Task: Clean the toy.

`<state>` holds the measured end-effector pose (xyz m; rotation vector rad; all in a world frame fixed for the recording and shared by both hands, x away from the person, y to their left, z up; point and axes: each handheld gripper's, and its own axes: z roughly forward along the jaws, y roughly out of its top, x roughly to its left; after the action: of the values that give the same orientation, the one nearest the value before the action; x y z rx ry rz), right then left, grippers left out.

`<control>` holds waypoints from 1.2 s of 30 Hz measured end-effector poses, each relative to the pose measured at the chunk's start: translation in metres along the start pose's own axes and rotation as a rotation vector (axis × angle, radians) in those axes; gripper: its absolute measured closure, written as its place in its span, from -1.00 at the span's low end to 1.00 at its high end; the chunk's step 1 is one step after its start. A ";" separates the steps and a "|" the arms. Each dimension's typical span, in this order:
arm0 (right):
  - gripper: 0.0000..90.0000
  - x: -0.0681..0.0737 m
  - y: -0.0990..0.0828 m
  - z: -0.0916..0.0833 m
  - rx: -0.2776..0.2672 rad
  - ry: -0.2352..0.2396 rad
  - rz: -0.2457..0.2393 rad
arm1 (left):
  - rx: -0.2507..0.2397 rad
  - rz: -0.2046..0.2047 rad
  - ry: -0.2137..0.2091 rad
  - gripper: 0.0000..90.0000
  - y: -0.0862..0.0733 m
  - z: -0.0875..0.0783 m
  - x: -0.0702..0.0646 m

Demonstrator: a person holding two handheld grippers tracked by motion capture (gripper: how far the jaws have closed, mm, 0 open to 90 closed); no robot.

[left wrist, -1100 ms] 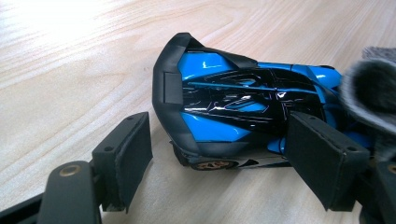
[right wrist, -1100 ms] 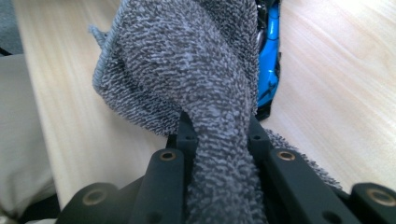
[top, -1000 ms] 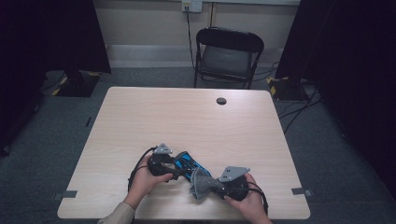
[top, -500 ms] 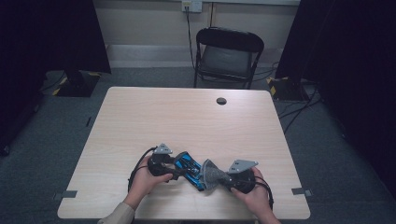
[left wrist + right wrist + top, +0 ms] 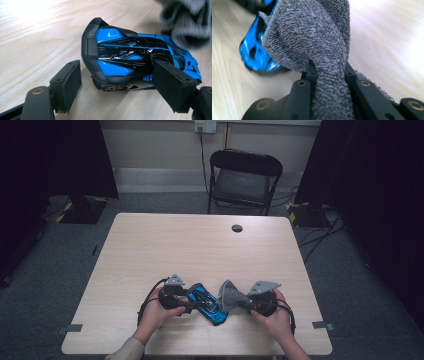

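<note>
Left pads (image 5: 68,85): set wide apart, one at lower left and one at lower right of the left gripper view; neither seen pressing on the car.
Left gripper (image 5: 192,301): lower centre-left of the high view, jaws pointing right toward the car.
Toy car (image 5: 135,56): blue and black, on its wheels between and just beyond the left pads; rear wing toward upper left of the left gripper view, one flank just beside the right-hand pad; contact not clear.
Right gripper (image 5: 329,72): jaws drawn narrow, clamped on the grey cloth.
Grey cloth (image 5: 312,37): bunched, rising from the jaws to the top of the right gripper view, draped over one end of the car.
Car, high view (image 5: 209,303): lower centre, diagonal, between both grippers.
Table (image 5: 200,245): pale wood, beneath everything.
</note>
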<state>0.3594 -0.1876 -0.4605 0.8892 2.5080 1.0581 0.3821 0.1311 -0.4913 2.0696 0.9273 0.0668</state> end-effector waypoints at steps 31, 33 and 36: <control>0.67 0.009 0.067 0.088 0.083 -0.161 -0.035 | -0.009 -0.006 -0.010 -0.51 -0.002 0.001 -0.001; 0.67 0.013 0.065 0.088 0.083 -0.134 -0.051 | -0.009 -0.007 -0.011 -0.51 -0.002 0.001 -0.001; 0.67 0.017 0.061 0.083 0.085 -0.099 -0.071 | -0.011 -0.013 -0.013 -0.52 -0.002 0.002 -0.001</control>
<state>0.4113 -0.0978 -0.4740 0.8465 2.4989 0.8694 0.3811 0.1303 -0.4936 2.0518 0.9307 0.0515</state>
